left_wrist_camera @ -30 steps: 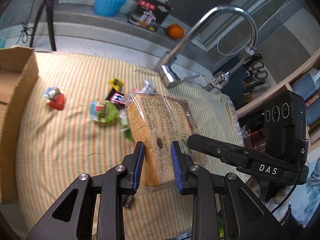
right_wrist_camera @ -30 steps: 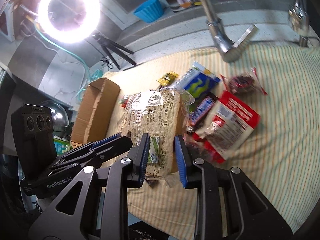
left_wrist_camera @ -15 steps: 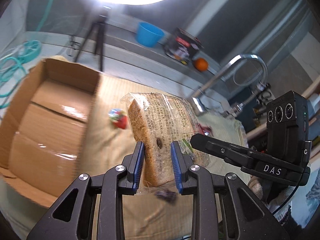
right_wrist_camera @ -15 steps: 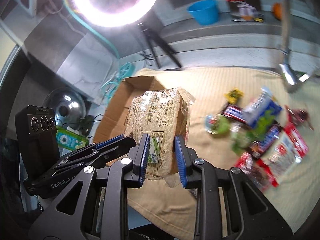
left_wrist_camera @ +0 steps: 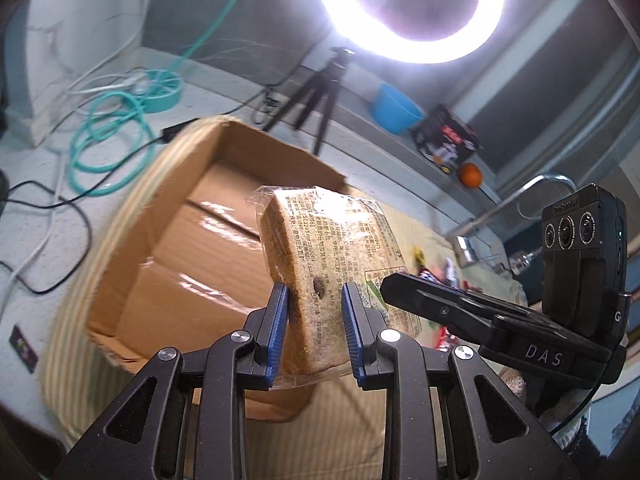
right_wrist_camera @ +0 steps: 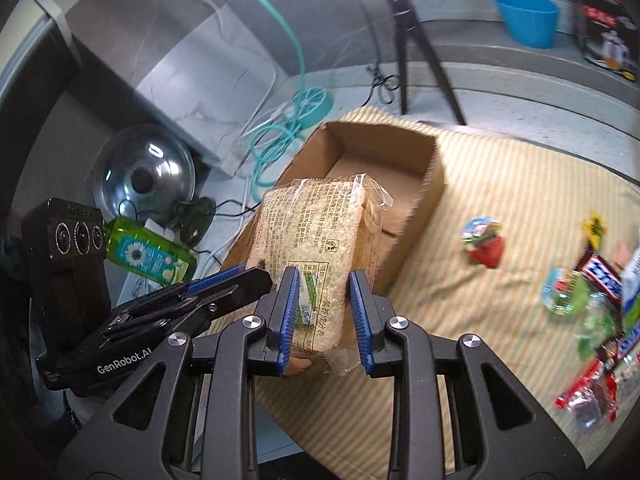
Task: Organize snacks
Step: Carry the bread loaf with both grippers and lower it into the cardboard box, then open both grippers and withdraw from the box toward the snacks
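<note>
A clear-wrapped loaf of sliced bread [left_wrist_camera: 324,264] hangs in the air, held from both ends. My left gripper [left_wrist_camera: 315,308] is shut on one end of it. My right gripper [right_wrist_camera: 324,300] is shut on the other end of the bread [right_wrist_camera: 308,240]. The loaf is over the near edge of an open, empty cardboard box [left_wrist_camera: 168,248], which also shows in the right wrist view [right_wrist_camera: 420,168]. Loose snack packets [right_wrist_camera: 596,280] lie on the striped cloth [right_wrist_camera: 500,216] to the right, among them a small red and blue packet [right_wrist_camera: 482,238].
A lit ring light on a tripod [left_wrist_camera: 324,92] stands behind the box. A teal hose [left_wrist_camera: 112,136] and cables lie left of it. A blue tub [left_wrist_camera: 396,108], an orange [left_wrist_camera: 470,174] and a faucet [left_wrist_camera: 520,200] are at the back. A green bottle [right_wrist_camera: 148,256] lies at left.
Both grippers have carried the bread leftwards, away from the snack pile and up to the cardboard box. The box now fills the view behind the loaf.
</note>
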{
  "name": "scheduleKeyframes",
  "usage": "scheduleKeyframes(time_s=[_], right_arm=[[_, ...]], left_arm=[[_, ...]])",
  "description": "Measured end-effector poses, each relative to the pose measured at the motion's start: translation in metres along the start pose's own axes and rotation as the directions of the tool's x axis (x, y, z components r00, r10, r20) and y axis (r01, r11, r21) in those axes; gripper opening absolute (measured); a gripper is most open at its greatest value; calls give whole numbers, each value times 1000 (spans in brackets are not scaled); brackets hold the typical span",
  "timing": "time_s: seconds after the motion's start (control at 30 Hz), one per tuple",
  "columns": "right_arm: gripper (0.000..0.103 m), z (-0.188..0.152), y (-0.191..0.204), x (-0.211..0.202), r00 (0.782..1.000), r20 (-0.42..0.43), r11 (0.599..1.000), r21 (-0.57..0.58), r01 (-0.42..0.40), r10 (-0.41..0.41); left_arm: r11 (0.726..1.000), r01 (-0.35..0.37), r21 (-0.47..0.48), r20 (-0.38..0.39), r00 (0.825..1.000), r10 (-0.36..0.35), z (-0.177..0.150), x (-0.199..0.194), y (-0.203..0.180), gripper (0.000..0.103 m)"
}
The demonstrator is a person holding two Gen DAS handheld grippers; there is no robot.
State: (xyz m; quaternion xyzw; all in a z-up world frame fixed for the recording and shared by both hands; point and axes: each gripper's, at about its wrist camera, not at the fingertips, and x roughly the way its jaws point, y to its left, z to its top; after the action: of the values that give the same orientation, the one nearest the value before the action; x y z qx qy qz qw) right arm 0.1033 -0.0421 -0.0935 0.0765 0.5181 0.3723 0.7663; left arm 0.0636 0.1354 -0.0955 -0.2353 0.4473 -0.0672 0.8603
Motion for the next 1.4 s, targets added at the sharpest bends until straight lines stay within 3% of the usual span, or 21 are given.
scheduleKeyframes(time_s=[0.47, 0.67, 0.77, 0.83, 1.13, 1.4], right_arm=[[27, 5, 22, 56, 995, -96, 996, -81, 34, -42], [27, 5, 26, 52, 996, -75, 995, -93, 40, -47], [33, 3, 26, 42, 997, -55, 994, -101, 43, -48], [48, 1, 24, 33, 998, -34, 994, -95, 44, -47], [49, -17, -12, -30, 994, 44, 993, -43, 106, -104], [56, -39, -63, -87, 973, 74, 975, 24, 219, -221]], left_arm=[[996, -79, -47, -34, 996, 77, 2, 11, 46, 25], [994, -94, -61, -17, 995, 93, 5, 6, 51, 24], [994, -103, -38, -3, 995, 103, 6, 1, 46, 24], [994, -100, -35, 1, 995, 100, 6, -2, 43, 24], [997, -67, 28, -2, 998, 67, -4, -8, 9, 26], [996, -22, 91, -51, 998, 27, -24, 4, -34, 34]])
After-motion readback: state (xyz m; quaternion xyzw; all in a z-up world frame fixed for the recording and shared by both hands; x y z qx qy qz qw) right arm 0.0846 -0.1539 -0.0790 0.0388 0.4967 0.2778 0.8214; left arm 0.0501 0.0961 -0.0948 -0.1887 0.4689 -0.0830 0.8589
